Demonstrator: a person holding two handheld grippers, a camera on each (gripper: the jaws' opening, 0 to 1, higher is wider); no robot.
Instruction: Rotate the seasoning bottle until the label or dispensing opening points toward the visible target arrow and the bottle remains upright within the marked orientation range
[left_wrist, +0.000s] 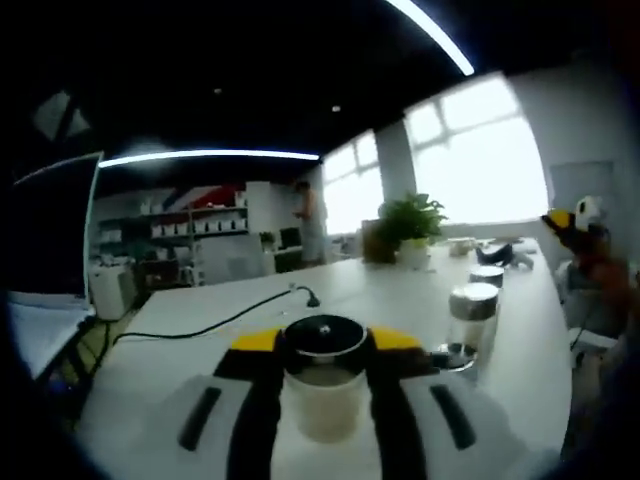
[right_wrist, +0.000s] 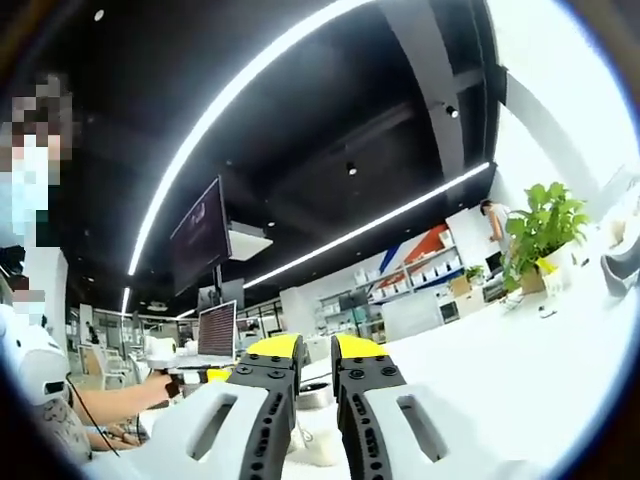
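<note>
The long white table (left_wrist: 330, 290) runs away from you toward bright windows, with a potted plant (left_wrist: 410, 225) near its far end and a black cable (left_wrist: 215, 322) trailing across its left side. Your left gripper (left_wrist: 322, 345) is clamped on the seasoning bottle (left_wrist: 322, 385), which stands upright between the yellow-tipped jaws close to the table's near edge, its dark round cap uppermost. Just to its right stand two more silver-capped jars (left_wrist: 474, 312), one behind the other. Your right gripper (right_wrist: 317, 350) is lifted toward the ceiling, jaws nearly together with nothing between them; a seated person (right_wrist: 45, 400) is at its left.
</note>
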